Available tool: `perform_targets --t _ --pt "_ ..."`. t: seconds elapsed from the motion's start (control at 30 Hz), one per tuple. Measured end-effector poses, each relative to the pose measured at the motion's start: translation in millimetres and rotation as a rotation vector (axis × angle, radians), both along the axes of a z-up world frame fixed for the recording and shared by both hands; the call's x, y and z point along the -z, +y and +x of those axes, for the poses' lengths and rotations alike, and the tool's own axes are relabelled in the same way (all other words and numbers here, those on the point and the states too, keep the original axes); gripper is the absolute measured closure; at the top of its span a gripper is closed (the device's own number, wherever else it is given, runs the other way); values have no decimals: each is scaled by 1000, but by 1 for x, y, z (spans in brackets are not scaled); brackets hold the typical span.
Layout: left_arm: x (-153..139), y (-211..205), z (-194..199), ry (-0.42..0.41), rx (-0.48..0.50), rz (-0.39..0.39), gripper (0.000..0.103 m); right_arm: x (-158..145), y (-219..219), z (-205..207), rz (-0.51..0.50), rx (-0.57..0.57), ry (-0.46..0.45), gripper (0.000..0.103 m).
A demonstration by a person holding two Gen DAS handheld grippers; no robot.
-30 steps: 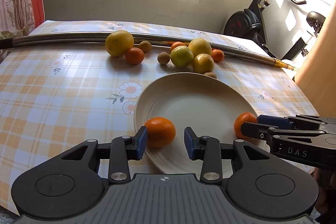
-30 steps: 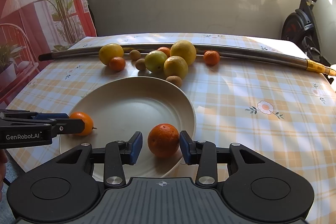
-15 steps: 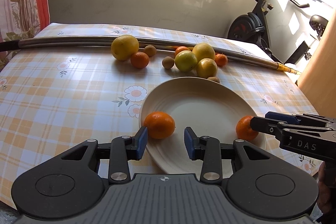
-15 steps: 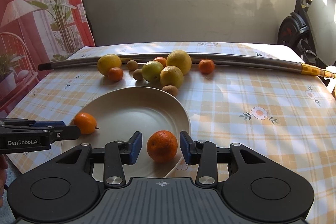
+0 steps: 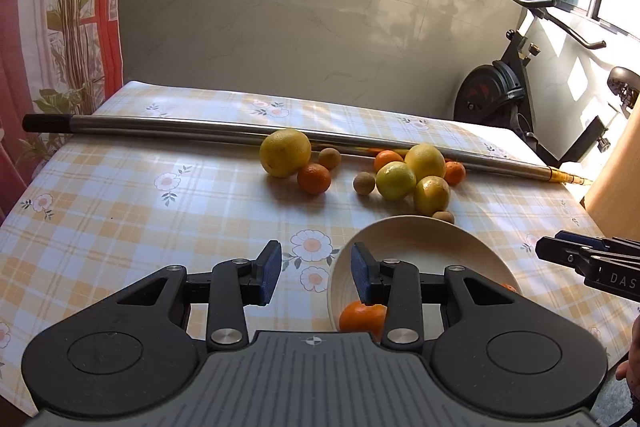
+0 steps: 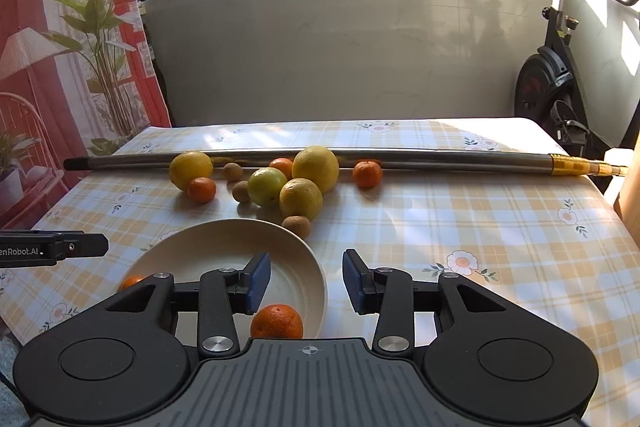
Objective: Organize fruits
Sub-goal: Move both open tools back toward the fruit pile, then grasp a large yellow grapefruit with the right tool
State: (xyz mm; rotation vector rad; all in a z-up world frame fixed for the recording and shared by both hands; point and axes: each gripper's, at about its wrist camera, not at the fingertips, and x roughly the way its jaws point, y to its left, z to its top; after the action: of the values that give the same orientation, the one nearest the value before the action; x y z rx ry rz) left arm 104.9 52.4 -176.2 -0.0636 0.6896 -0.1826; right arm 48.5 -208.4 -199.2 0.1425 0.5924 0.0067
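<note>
Right wrist: metal pole (image 6: 400, 157) behind loose fruit (image 6: 304, 199) beyond plate (image 6: 208, 239)

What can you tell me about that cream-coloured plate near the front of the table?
The plate is round, cream, smooth and shallow with a raised rim, perhaps ceramic or melamine. It sits flat on the checked floral tablecloth, in front of the loose fruit pile. Two oranges lie in it: one near its right edge, another near its left, partly hidden. A small brown fruit sits at its far rim. Neither gripper touches it.
</note>
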Motion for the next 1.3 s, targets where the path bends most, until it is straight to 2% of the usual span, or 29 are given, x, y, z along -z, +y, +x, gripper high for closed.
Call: perform_targets --t 0.3,0.57,0.73,1.0,1.13,1.3 --pt "-36 32 21 -68 -62 31 63 -16 -12 26 -17 -3 -40 66" --pt "-52 38 42 -94 -72 12 63 -23 -12 65 -27 -59 -37 66" --pt "-48 35 55 -84 -62 8 63 -15 -11 97 -52 -88 13 66" --pt "-30 28 78 -33 -52 14 63 17 -12 146 -14 -104 120 65" --pt "-19 20 91 -10 -32 5 63 27 -12 157 16 -121 134 64" --pt "-6 6 104 21 6 8 63 34 -3 168 -37 -165 141 62"
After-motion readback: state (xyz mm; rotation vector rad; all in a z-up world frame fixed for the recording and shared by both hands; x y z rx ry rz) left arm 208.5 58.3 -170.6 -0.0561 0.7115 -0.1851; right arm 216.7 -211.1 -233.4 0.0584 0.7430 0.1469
